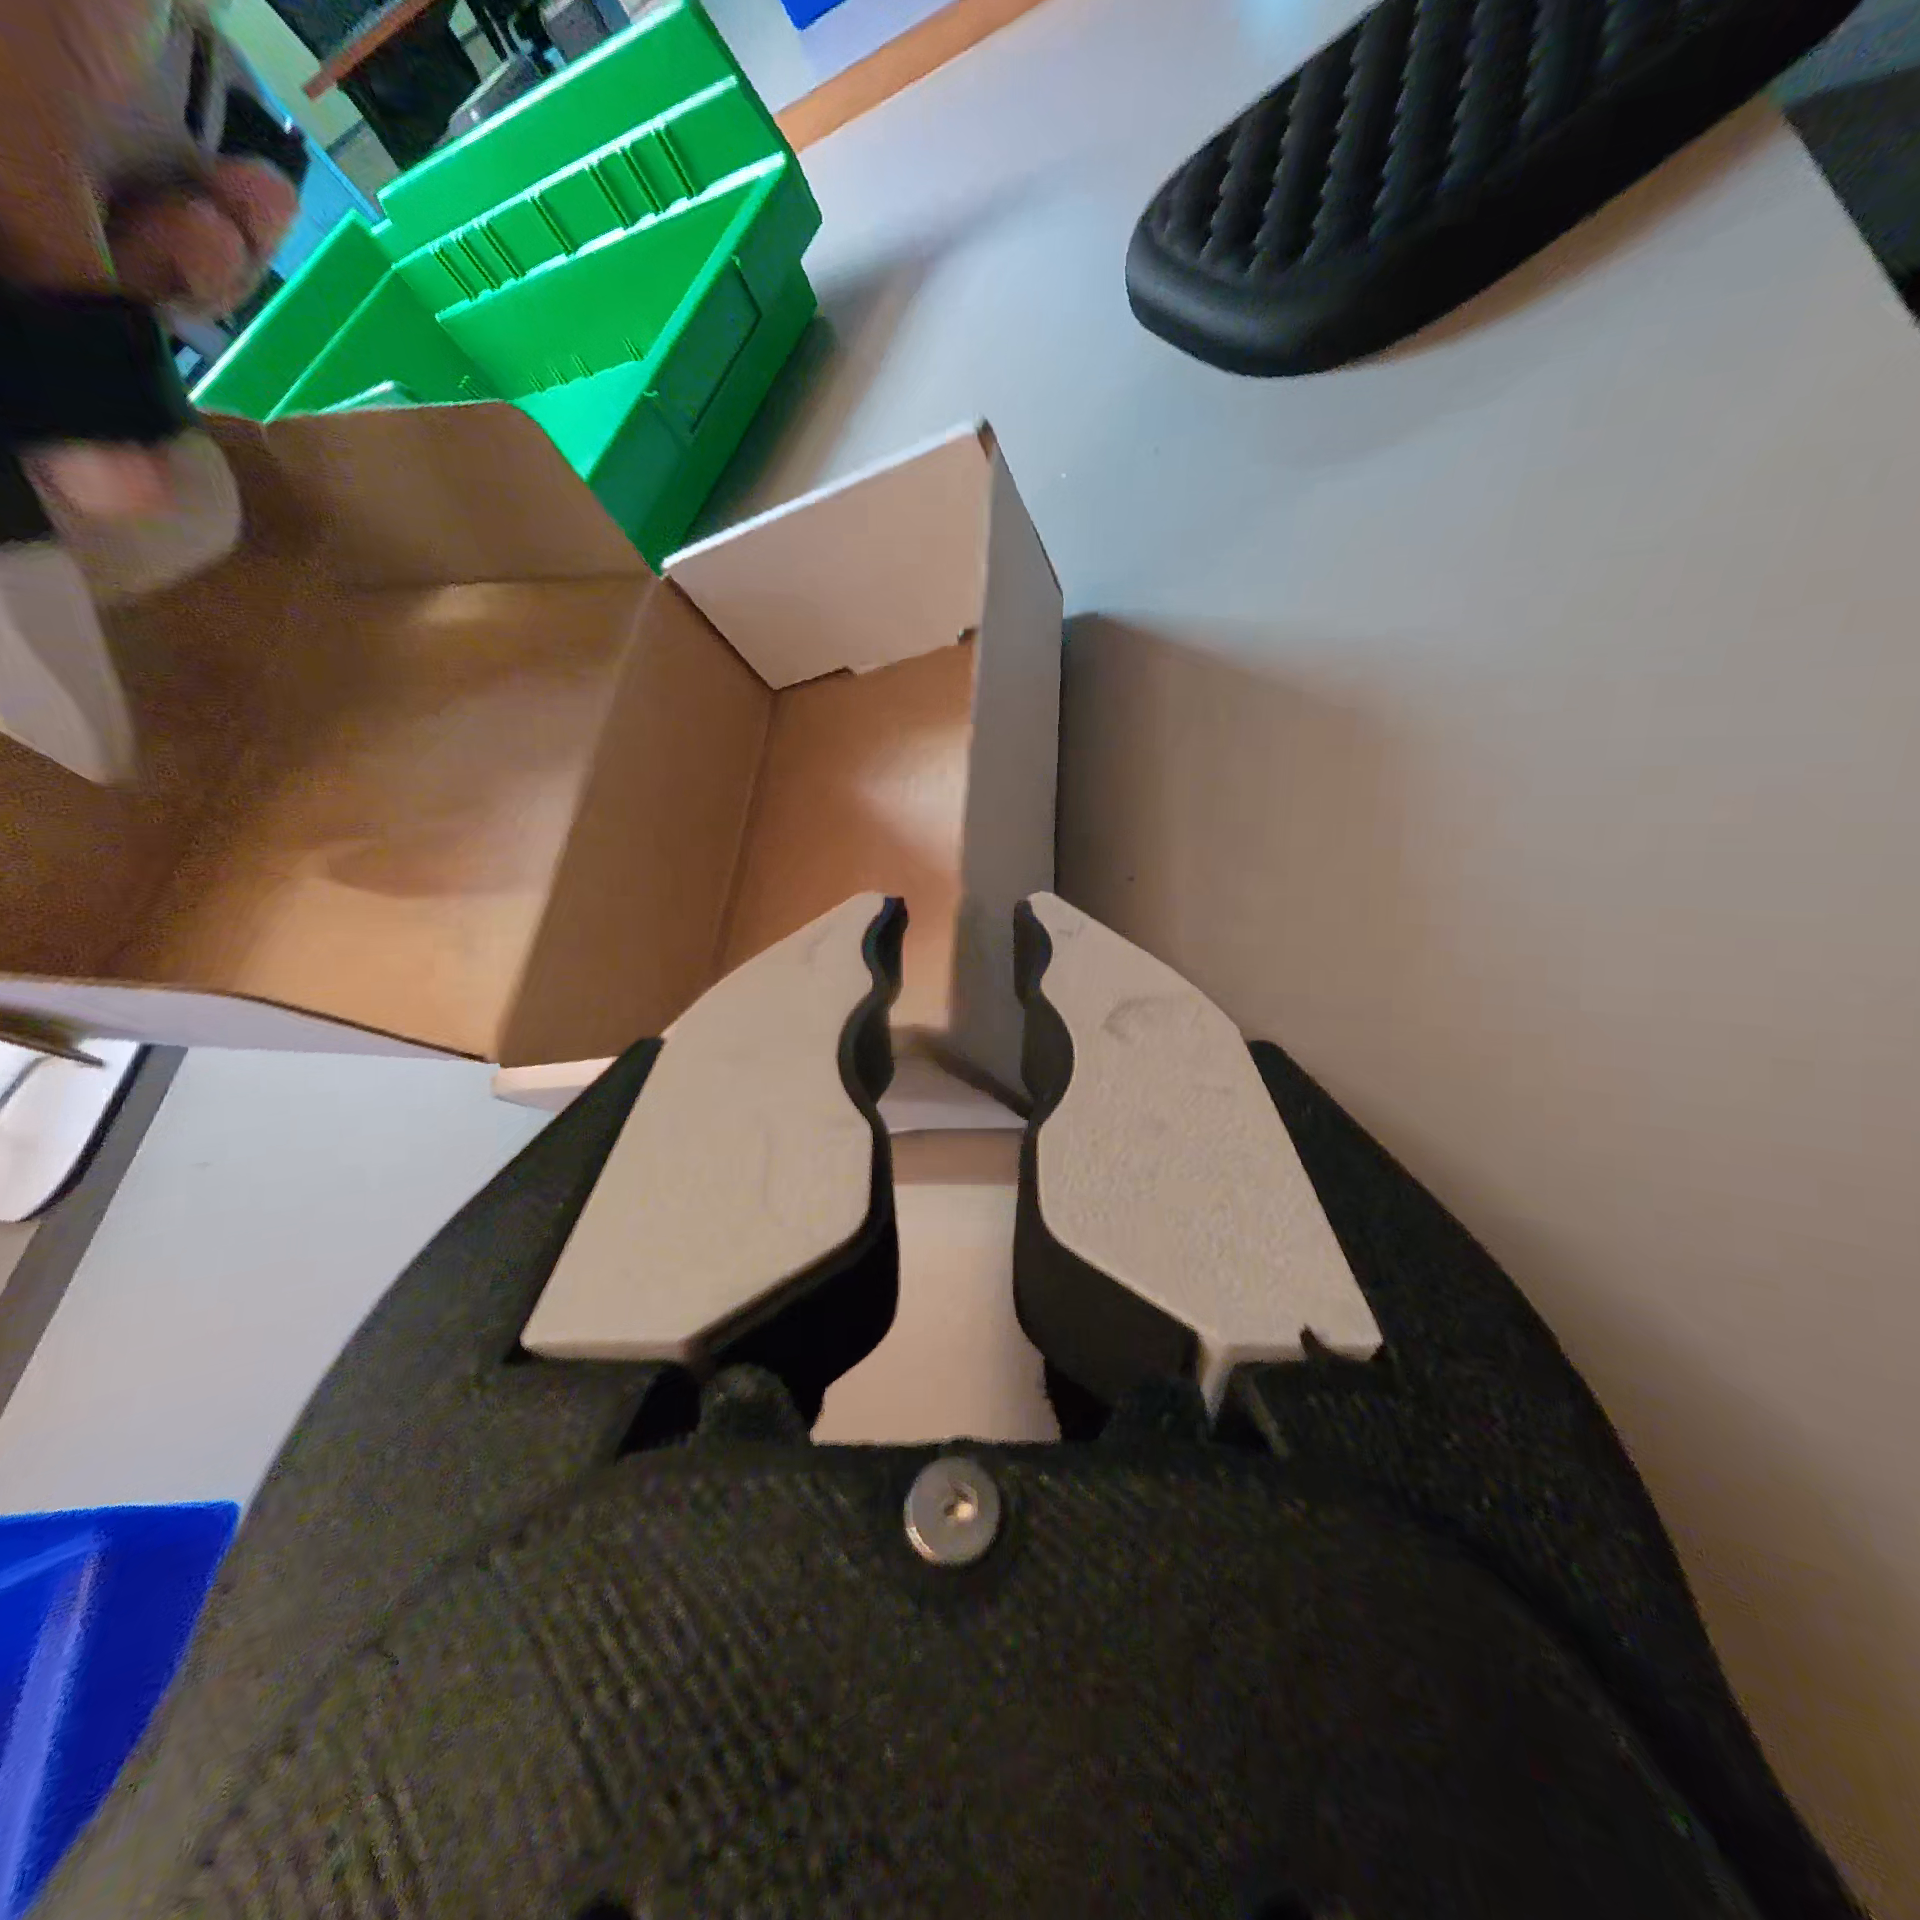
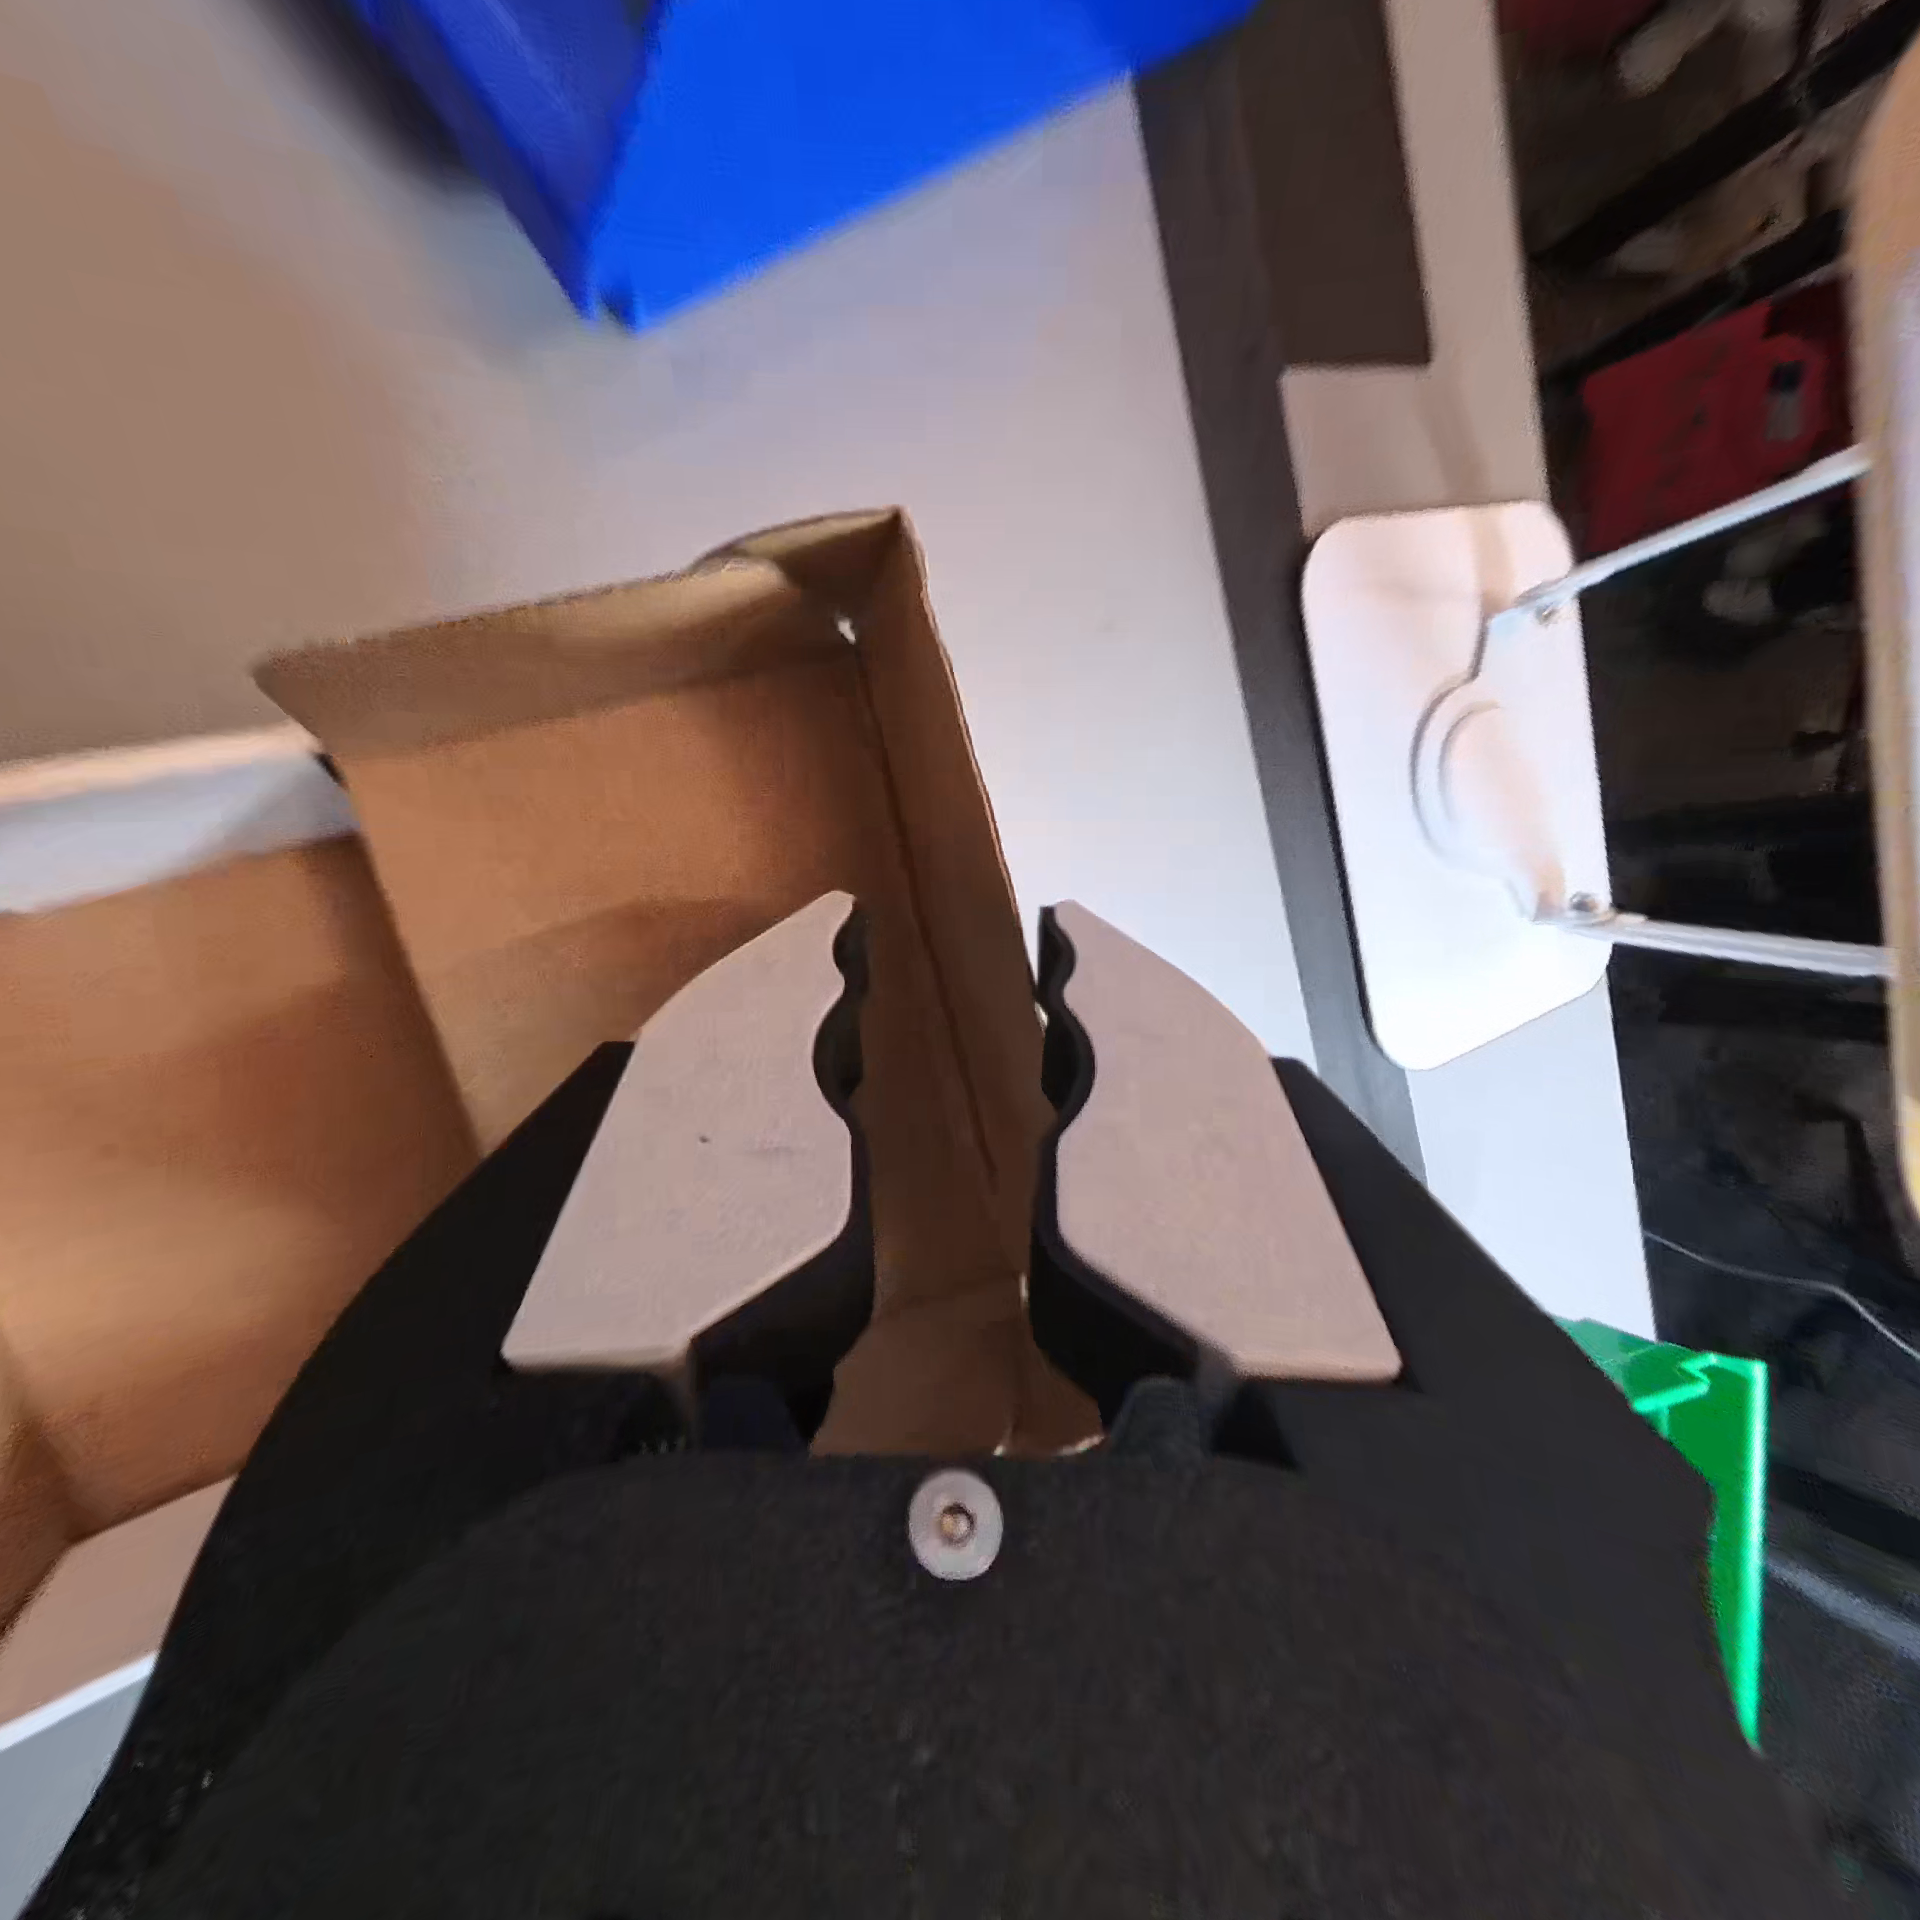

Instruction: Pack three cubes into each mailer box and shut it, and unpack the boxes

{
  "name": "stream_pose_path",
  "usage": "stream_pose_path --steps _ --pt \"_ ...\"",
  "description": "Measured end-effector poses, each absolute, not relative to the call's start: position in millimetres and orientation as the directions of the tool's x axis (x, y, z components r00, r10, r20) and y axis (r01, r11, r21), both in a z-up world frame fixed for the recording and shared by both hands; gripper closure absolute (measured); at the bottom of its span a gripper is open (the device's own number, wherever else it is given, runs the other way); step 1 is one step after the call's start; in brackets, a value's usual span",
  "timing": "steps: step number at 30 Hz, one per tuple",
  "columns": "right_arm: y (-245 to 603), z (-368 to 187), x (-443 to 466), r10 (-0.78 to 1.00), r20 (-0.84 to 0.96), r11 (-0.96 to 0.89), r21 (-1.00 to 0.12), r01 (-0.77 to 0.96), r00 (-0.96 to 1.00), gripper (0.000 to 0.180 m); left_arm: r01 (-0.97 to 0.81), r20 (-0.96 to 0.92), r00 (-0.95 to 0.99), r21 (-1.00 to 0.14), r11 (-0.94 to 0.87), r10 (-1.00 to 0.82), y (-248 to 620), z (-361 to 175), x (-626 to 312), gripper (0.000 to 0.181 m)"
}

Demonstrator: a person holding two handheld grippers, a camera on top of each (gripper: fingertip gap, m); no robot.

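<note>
Two wrist cameras, both close on the open mailer box (image 1: pixel 436 790).

Left view looks along its tool (image 1: pixel 958 914) down onto the table (image 1: pixel 1455 727) toward green bins (image 1: pixel 644 312). Right view faces opposite, toward a blue bin (image 2: pixel 831 135). Shared: the box.

Left gripper (image 1: pixel 958 914) and right gripper (image 2: pixel 945 920) look identical: black, ribbed 3D-printed bodies, each with one silver screw (image 1: pixel 953 1509) centred near the base. Fingers (image 1: pixel 727 1164) are flat pale grey plates edged with wavy black pads (image 2: pixel 847 1023).
</note>
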State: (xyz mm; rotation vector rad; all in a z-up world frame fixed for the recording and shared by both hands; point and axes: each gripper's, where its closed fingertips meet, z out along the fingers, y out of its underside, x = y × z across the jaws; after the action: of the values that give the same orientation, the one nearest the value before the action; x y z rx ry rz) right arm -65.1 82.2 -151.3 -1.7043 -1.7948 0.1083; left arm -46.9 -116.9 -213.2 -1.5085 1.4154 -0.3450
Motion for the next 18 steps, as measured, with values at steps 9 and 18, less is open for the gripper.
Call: stream_pose_path --steps 9,18 --pt "28 -40 -36 0.908 0.331 0.174 -0.855 0.488 0.257 0.147 -0.468 -0.314 0.38 -0.877 0.112 -0.87 -106 -188 -61 0.159" --pt "-9 -95 48 0.906 0.18 0.077 -0.96 0.268 0.383 0.147 -0.34 -0.231 0.679 -0.94 -0.019 -0.697 -50 -136 -159 0.152"
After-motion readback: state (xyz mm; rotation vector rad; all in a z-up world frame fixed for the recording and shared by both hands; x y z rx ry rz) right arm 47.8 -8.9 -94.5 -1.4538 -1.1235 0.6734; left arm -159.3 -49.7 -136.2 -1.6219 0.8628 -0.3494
